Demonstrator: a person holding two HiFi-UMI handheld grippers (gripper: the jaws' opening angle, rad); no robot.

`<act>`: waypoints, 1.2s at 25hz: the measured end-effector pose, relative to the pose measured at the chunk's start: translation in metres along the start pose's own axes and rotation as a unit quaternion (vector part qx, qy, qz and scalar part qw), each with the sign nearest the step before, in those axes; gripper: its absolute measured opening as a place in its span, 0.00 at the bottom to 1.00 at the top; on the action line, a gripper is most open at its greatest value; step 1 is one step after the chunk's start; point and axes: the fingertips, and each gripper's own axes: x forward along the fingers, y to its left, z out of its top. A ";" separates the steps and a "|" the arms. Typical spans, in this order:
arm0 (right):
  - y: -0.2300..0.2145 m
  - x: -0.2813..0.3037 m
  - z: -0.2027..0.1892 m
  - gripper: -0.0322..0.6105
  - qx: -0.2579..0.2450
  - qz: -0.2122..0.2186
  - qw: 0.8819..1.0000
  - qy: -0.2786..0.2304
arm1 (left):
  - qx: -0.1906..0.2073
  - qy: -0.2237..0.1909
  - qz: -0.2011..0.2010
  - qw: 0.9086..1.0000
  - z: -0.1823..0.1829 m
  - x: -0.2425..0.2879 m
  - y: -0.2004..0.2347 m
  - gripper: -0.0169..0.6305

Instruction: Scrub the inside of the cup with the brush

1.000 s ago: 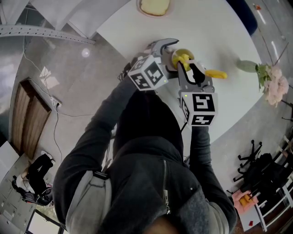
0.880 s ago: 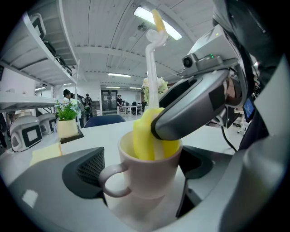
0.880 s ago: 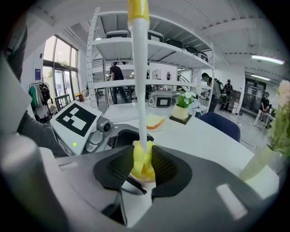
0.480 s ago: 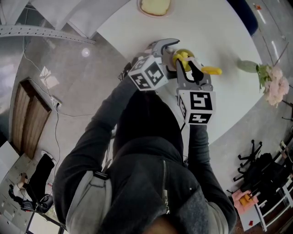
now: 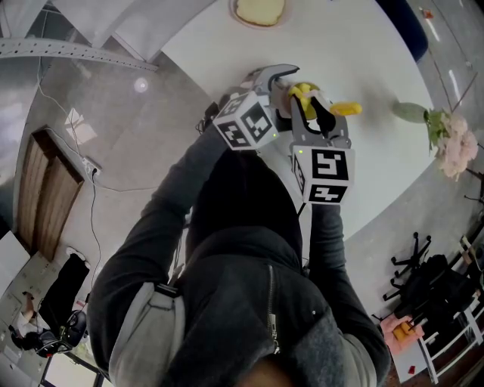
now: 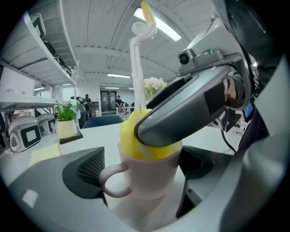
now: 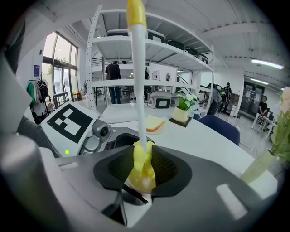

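A pale pink cup [image 6: 149, 179] with its handle to the left stands on the white table [image 5: 363, 53], and my left gripper [image 6: 142, 174] is shut on it, one jaw on each side. The brush [image 7: 138, 90] has a white stem, a yellow tip and a yellow sponge head [image 6: 131, 131] that sits inside the cup. My right gripper [image 7: 142, 170] is shut on the brush just above the sponge and hovers over the cup's mouth. In the head view both grippers meet at the table's near edge, the left gripper [image 5: 274, 75] beside the right gripper [image 5: 318, 113]; the cup is mostly hidden there.
A plate with a sandwich [image 5: 257, 9] lies at the table's far side. A vase of pale flowers [image 5: 446, 136] stands to the right, and a small potted plant [image 7: 183, 108] sits on the table. Shelving with equipment [image 7: 154, 41] stands behind.
The brush's yellow stem tip has swung a little to the left and away from me, and the right gripper has shifted slightly with it. The left gripper and the cup stay put.
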 end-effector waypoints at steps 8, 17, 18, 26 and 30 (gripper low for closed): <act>0.000 0.003 0.003 0.23 -0.008 -0.003 1.000 0.005 | -0.010 -0.006 -0.001 1.000 0.000 -0.001 0.002 0.82; -0.003 0.004 0.004 0.23 -0.013 0.000 1.000 0.007 | -0.009 -0.004 -0.002 1.000 0.000 -0.001 0.001 0.82; -0.004 0.004 0.004 0.23 -0.014 0.000 1.000 0.008 | -0.010 -0.003 -0.002 1.000 0.000 -0.001 0.001 0.82; -0.006 0.004 0.004 0.23 -0.019 0.000 1.000 0.008 | -0.008 -0.004 -0.001 1.000 0.000 0.000 0.001 0.82; -0.008 0.004 0.005 0.23 -0.019 -0.004 1.000 0.006 | -0.006 -0.003 0.000 1.000 0.000 -0.001 0.001 0.82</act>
